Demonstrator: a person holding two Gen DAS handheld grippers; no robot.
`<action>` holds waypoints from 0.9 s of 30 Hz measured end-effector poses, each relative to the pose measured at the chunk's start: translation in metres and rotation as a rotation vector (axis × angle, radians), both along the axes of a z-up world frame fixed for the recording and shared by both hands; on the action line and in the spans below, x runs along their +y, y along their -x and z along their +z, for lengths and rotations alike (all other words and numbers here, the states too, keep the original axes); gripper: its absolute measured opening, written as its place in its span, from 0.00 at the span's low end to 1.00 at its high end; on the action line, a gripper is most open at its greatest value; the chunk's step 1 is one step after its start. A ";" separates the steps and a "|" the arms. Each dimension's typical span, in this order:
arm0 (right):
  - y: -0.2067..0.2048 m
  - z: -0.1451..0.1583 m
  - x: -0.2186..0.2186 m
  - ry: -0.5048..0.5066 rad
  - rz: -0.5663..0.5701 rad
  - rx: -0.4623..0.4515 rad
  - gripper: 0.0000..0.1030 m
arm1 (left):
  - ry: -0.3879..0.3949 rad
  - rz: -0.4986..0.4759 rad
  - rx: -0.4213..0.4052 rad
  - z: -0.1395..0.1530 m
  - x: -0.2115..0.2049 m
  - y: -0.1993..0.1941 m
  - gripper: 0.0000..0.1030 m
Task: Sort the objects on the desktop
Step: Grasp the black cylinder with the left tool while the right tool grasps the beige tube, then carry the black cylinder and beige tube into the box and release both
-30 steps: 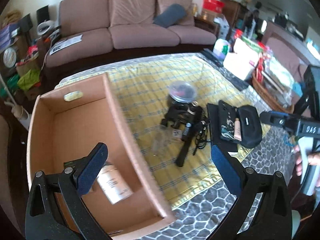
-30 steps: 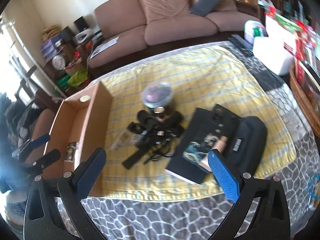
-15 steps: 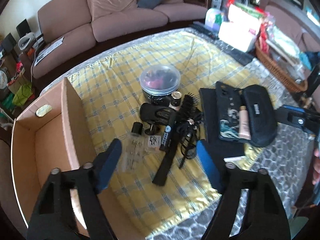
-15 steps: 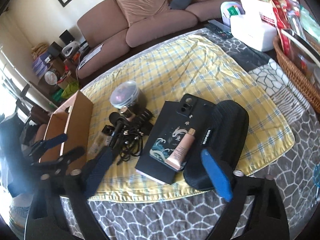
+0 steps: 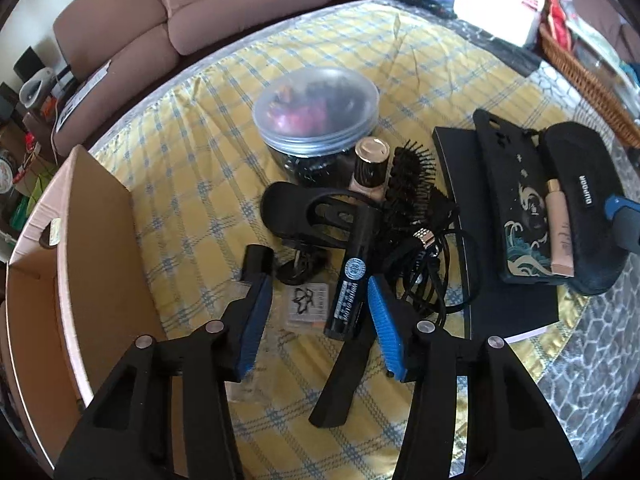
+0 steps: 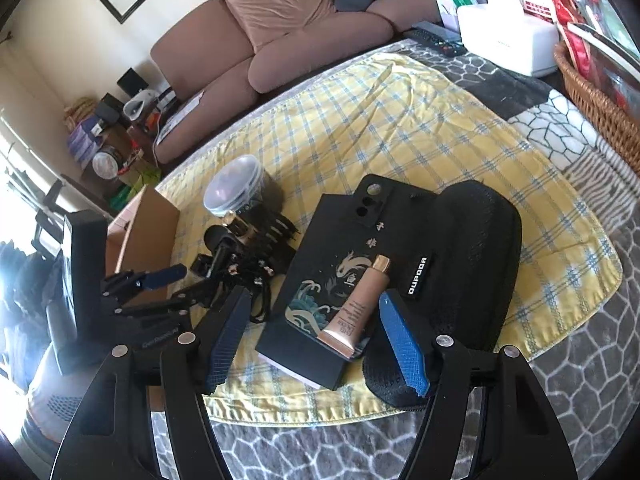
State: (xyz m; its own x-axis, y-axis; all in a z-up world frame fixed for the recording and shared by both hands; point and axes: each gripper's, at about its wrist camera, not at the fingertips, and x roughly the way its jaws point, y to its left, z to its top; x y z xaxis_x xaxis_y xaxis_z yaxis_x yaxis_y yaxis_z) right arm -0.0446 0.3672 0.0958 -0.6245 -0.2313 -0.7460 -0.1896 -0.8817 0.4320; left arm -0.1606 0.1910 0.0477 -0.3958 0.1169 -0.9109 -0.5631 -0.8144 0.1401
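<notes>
cosmetic tube lies on the phone case, near right of the cloth; light, soft, rolls, so pinch mid-body. right gripper closing astride it, no contact yet. left gripper closing over black tube.

Cloth: yellow w/ blue-white plaid. Table cover: grey, white cell pattern. Box: tan cardboard, left. Jar: clear, pink and dark stuff inside. Far sofa: dusty pink-brown. Brush, pouch, book: black. Phone case: black w/ teal-cream waves. Tube: rose-beige, gold cap. Spray: black, blue label. Gripper pads: blue. Basket: brown wicker, right.
</notes>
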 end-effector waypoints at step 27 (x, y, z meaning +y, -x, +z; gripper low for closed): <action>0.056 -0.036 -0.056 -0.433 0.128 -0.310 0.19 | -0.284 0.019 -0.042 0.073 -0.056 -0.015 0.15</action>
State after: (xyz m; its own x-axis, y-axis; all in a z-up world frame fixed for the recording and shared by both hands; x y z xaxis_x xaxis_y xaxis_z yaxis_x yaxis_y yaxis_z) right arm -0.1009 0.3117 0.0600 -0.3475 0.0778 -0.9344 -0.1299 -0.9909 -0.0342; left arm -0.1455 0.1351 0.1210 -0.3627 0.3630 -0.8583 -0.5478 -0.8281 -0.1187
